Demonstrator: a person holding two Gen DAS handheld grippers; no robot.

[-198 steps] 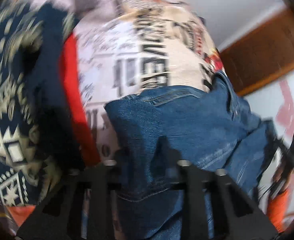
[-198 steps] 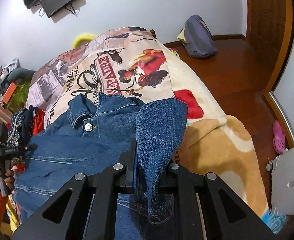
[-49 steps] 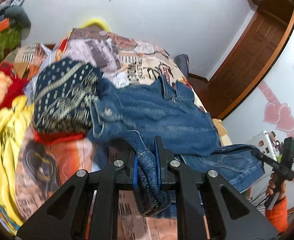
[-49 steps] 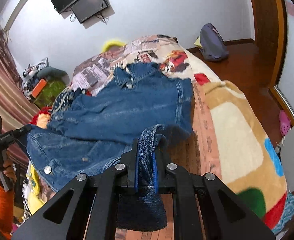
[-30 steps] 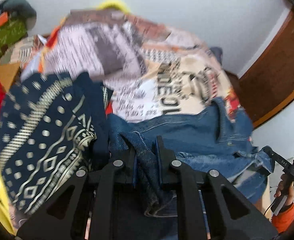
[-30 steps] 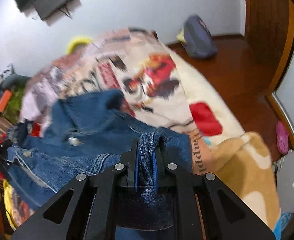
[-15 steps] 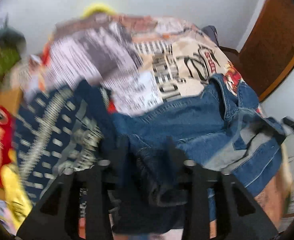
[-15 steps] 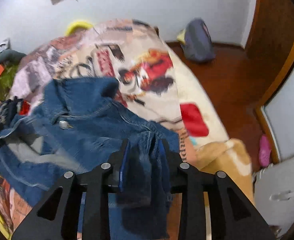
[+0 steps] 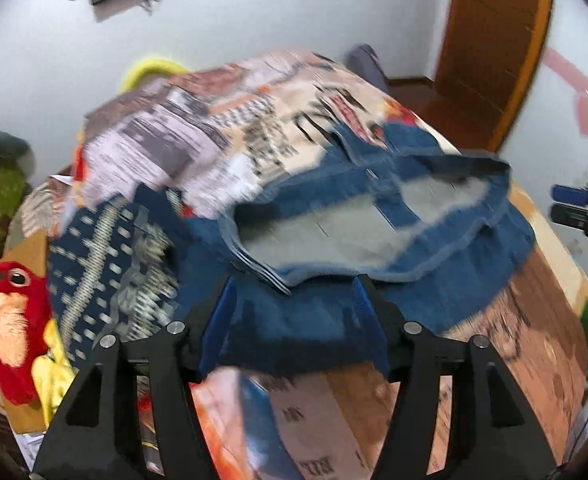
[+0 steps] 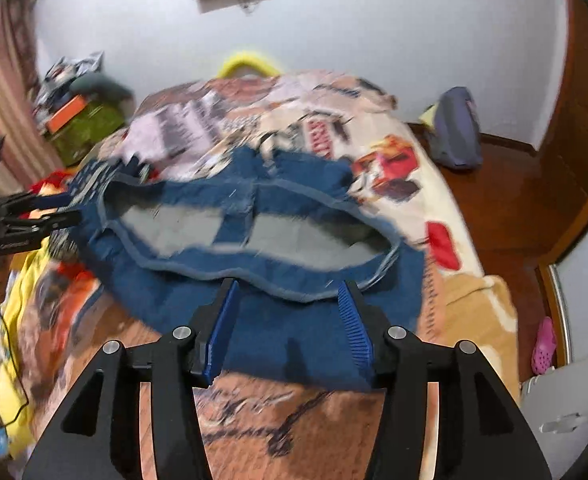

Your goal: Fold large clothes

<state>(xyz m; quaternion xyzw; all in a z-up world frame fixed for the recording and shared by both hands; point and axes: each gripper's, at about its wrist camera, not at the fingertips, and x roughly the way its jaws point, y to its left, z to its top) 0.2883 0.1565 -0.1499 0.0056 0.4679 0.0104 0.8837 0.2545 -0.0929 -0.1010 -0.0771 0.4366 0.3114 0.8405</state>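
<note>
A blue denim jacket (image 9: 374, 240) lies folded on the printed bedspread (image 9: 222, 140), its grey inner lining facing up. It also shows in the right wrist view (image 10: 254, 240). My left gripper (image 9: 294, 292) is open and empty just in front of the jacket's near left edge. My right gripper (image 10: 286, 292) is open and empty in front of the jacket's near right edge. Each gripper shows at the side of the other's view: the right one (image 9: 582, 216) and the left one (image 10: 34, 216).
A dark blue patterned cloth (image 9: 106, 256) lies left of the jacket, beside a red plush bird (image 9: 10, 320) and a yellow garment (image 10: 14, 312). A grey bag (image 10: 454, 132) sits on the wooden floor beyond the bed. A wooden door (image 9: 494, 40) is at the right.
Both grippers held folds of denim a moment ago. Now both have opened and let go, and the jacket has dropped onto the bed with its lining up.
</note>
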